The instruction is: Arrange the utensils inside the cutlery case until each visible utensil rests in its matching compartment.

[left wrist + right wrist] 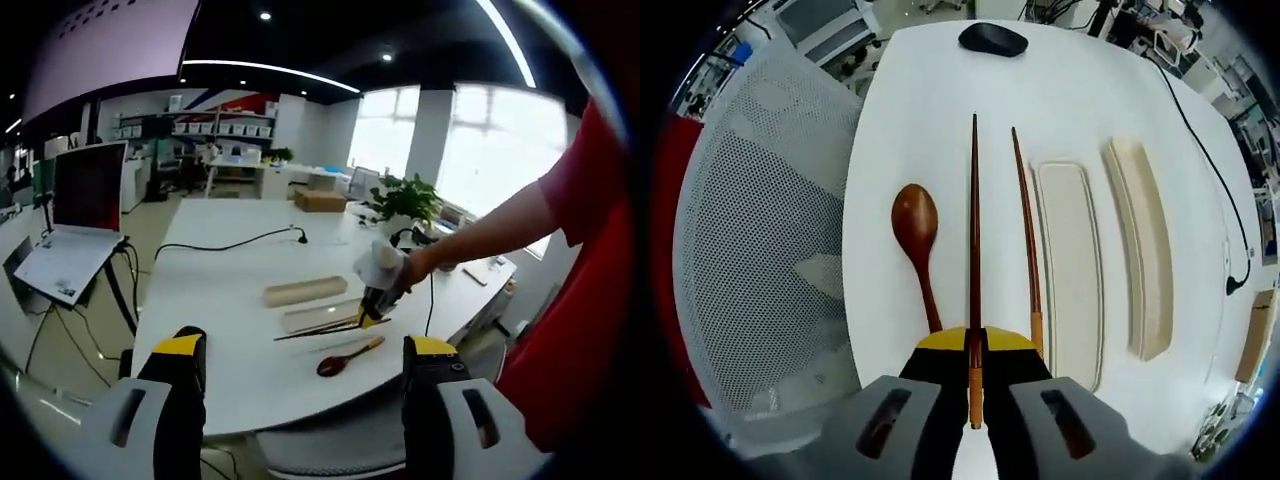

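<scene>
Right gripper (975, 372): clamped on one chopstick (974, 240). Second chopstick (1026, 225), spoon (915, 232) beside the cutlery case (1070, 260). Left gripper (305, 352): jaws apart, empty.

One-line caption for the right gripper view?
Right gripper shut on one chopstick, beside the second chopstick, wooden spoon and open cutlery case.

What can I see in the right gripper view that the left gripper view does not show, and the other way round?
The right gripper view alone shows a dark computer mouse at the table's far end and a mesh chair back; it also makes plain that the right claw is shut on one chopstick.

The left gripper view alone shows the open left claw, a laptop, a potted plant and the person's red sleeve.

Both show the white table, wooden spoon, second chopstick, and the pale case's two parts.
</scene>
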`<action>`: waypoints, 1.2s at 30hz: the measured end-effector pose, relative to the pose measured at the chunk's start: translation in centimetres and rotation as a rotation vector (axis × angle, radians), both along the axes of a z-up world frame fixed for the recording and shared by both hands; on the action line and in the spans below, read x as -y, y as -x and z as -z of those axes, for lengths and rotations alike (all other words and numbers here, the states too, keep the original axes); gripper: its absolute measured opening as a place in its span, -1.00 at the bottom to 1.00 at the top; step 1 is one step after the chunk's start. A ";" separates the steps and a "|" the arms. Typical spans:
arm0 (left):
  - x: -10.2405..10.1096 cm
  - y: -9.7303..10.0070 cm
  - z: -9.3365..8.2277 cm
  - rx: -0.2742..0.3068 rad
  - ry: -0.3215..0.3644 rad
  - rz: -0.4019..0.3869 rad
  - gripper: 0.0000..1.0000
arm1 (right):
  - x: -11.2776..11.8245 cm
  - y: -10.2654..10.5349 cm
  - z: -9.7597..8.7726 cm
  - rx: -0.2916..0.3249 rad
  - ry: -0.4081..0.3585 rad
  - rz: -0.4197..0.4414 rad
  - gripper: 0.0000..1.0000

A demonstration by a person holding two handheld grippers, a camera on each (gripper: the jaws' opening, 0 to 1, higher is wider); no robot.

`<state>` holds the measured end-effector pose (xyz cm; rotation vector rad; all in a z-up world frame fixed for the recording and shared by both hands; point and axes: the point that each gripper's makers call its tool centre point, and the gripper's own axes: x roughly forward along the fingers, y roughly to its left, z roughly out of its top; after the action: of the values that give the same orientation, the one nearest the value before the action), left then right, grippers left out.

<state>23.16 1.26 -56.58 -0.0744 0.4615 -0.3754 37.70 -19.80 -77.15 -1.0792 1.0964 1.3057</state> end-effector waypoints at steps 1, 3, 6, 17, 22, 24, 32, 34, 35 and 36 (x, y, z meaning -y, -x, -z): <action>0.0 -0.1 0.0 0.001 -0.003 0.000 0.64 | 0.1 0.0 -0.2 0.003 0.000 -0.009 -1.00; 0.0 -0.2 -0.1 0.004 0.001 0.001 0.64 | 0.4 -0.1 -0.8 0.010 0.012 -0.030 -1.00; 0.2 -0.4 0.1 -0.004 0.008 0.008 0.64 | 0.4 -0.1 -1.5 0.004 -0.001 -0.029 -1.00; 2.0 -2.1 -1.7 0.014 0.063 0.087 0.68 | 0.7 -0.3 -3.9 0.006 -0.024 -0.007 -1.00; 2.8 -2.2 -1.8 0.015 0.040 0.092 0.65 | 0.6 -0.2 -5.2 -0.001 -0.027 -0.037 -1.00; 3.2 -1.9 -1.5 -0.006 0.015 0.106 0.64 | 0.5 -0.4 -5.6 -0.003 -0.030 -0.034 -1.00; 2.8 -2.2 -2.0 -0.007 -0.037 0.007 0.66 | 1.7 -1.5 -6.8 -0.029 -0.025 -0.025 -1.00; 2.6 -2.4 -2.7 0.001 -0.030 -0.026 0.65 | 1.9 -1.9 -7.1 -0.034 -0.045 -0.004 -1.00; 2.6 -2.4 -3.0 0.008 -0.029 -0.032 0.65 | 1.8 -1.9 -7.2 -0.043 -0.058 0.006 -1.00; 2.6 -2.6 -3.3 0.023 -0.026 -0.045 0.64 | 1.7 -1.9 -7.4 -0.054 -0.078 0.015 -1.00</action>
<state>25.79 -1.32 -53.25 -0.0554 0.4416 -0.3262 39.55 -21.47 -69.78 -0.9813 1.0820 1.3619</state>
